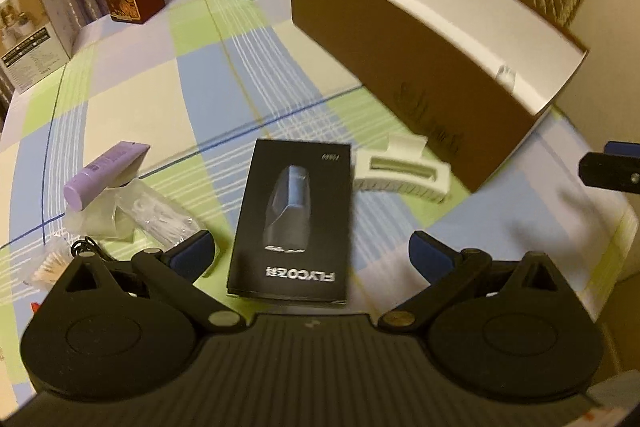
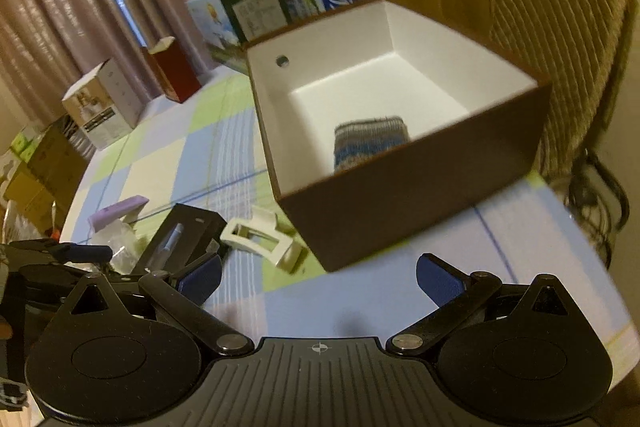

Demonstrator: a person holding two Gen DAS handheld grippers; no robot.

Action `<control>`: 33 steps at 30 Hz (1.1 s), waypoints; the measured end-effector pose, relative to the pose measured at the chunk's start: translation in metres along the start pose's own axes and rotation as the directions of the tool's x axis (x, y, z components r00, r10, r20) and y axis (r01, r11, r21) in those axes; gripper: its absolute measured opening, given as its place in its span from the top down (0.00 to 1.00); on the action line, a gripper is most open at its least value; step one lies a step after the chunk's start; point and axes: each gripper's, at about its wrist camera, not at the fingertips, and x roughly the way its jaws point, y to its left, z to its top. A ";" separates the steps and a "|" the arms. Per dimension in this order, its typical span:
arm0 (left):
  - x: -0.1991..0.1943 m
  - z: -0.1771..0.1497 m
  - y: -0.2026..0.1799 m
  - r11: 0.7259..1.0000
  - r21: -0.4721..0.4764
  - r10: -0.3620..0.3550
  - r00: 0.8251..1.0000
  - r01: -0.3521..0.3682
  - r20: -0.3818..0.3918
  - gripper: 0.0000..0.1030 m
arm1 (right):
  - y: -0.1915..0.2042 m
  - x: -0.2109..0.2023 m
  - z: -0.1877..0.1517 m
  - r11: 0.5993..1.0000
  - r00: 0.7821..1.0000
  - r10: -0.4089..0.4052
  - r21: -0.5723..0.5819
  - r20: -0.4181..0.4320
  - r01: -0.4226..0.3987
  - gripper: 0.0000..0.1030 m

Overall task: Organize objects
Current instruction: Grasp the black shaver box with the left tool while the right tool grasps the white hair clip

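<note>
Left wrist view: left gripper spread wide, hovering over the black shaver box, likely the next pick; needs lowering and closing. White hair clip just right, purple tube left. Right wrist view: right gripper spread, empty, near the brown storage box holding a knitted item.

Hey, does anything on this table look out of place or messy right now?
Nothing is spilled or broken. The black shaver box, white hair clip and purple tube lie loose beside the brown box, which holds only a knitted item.
</note>
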 end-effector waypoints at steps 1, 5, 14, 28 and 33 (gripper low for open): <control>0.005 0.000 0.001 1.000 0.009 -0.002 1.000 0.002 -0.004 0.01 | 0.001 0.002 -0.002 1.000 1.000 -0.010 0.007 -0.002 0.010 0.02; 0.026 0.004 0.007 0.999 0.044 -0.003 0.999 0.005 -0.032 0.01 | 0.002 0.007 -0.006 0.998 0.999 -0.047 0.030 -0.002 0.047 0.02; 0.072 0.019 0.009 0.994 0.105 -0.012 0.997 0.021 -0.081 0.06 | 0.013 0.016 -0.018 0.998 0.998 -0.057 0.022 -0.007 0.057 0.02; 0.054 -0.018 0.029 1.000 -0.021 0.009 0.998 -0.010 -0.068 0.26 | 0.075 0.066 -0.039 0.932 1.000 0.004 -0.363 0.000 -0.004 0.60; 0.042 -0.031 0.045 0.994 -0.094 0.041 0.996 -0.049 -0.083 0.26 | 0.091 0.094 -0.042 0.866 0.999 -0.030 -0.499 0.036 0.044 0.69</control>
